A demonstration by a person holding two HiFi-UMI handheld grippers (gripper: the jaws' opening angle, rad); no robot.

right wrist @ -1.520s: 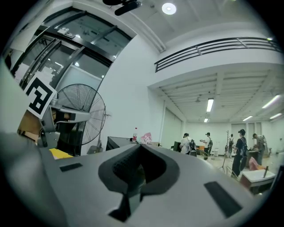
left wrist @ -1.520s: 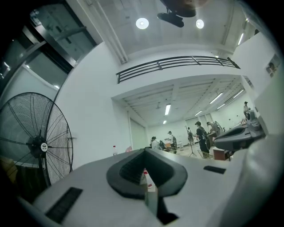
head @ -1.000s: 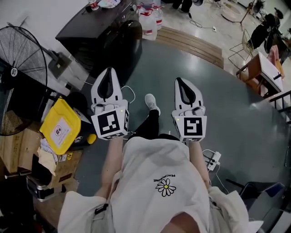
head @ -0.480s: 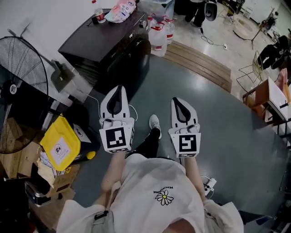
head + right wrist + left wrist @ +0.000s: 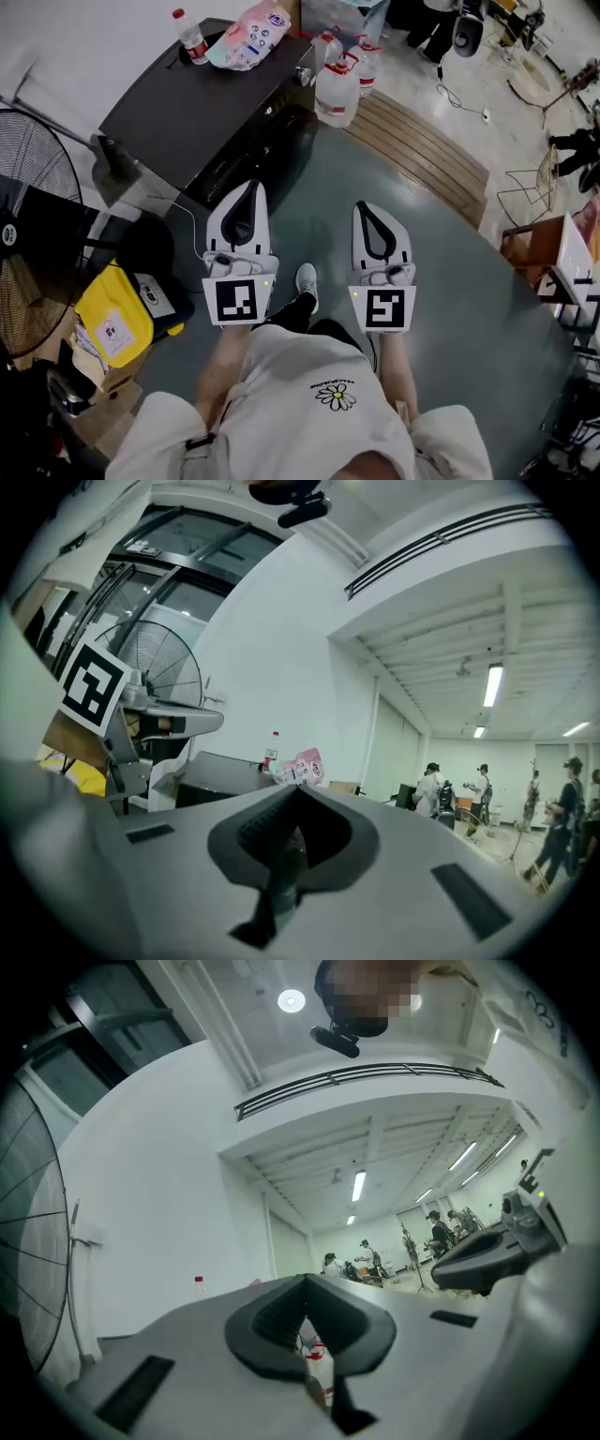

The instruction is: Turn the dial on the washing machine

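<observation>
The washing machine [image 5: 202,108] is a dark top-loading box at the upper left of the head view; I cannot pick out its dial. A person holds both grippers side by side over the grey floor, short of the machine's front. The left gripper [image 5: 252,186] points at the machine's near corner, jaws shut and empty. To its right, the right gripper [image 5: 364,206] is likewise shut with nothing held. In the left gripper view the closed jaws [image 5: 305,1285] meet at a point. The right gripper view shows its closed jaws [image 5: 298,791] and the machine [image 5: 220,772] beyond.
A water bottle [image 5: 190,36] and a pink packet [image 5: 251,33] lie on the machine's lid. Water jugs [image 5: 337,86] stand beside it, next to a wooden platform [image 5: 422,155]. A standing fan [image 5: 28,272] and a yellow container [image 5: 112,317] crowd the left. A desk [image 5: 562,258] is at right.
The view has moved toward the washing machine, which now shows more fully and closer. Both grippers stay shut, side by side, carried forward with the person.
</observation>
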